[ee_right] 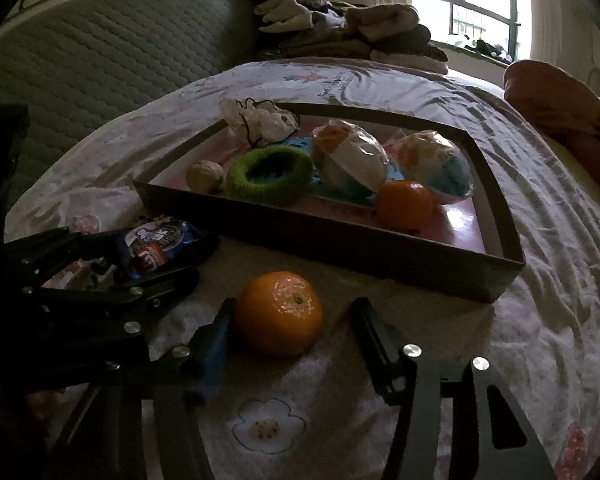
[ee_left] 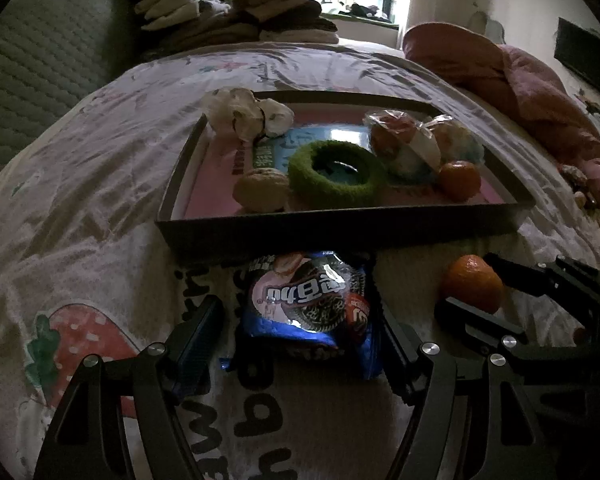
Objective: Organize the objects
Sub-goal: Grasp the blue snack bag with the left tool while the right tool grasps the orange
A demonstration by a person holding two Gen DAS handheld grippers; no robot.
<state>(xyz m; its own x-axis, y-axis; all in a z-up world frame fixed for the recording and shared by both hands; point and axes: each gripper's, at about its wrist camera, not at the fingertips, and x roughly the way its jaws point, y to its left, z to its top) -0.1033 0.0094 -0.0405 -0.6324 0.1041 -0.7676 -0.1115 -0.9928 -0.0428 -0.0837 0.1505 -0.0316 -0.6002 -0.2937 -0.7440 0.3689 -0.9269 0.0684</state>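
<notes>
A blue cookie packet (ee_left: 308, 312) lies on the bedspread just in front of the dark tray (ee_left: 340, 228). My left gripper (ee_left: 300, 320) is open with the packet between its fingers; whether they touch it I cannot tell. A loose orange (ee_right: 279, 312) lies on the bedspread between the open fingers of my right gripper (ee_right: 292, 320); the left finger is close to it. The orange (ee_left: 473, 283) and right gripper (ee_left: 512, 296) also show in the left wrist view. The left gripper (ee_right: 140, 256) and the packet (ee_right: 160, 244) show in the right wrist view.
The tray (ee_right: 380, 252) holds a walnut (ee_right: 205, 176), a green ring (ee_right: 269, 176), a white scrunchie (ee_right: 260, 120), two wrapped balls (ee_right: 350, 160) and another orange (ee_right: 405, 204). Folded clothes (ee_right: 348, 32) are stacked at the back. A pink pillow (ee_left: 500, 72) lies on the right.
</notes>
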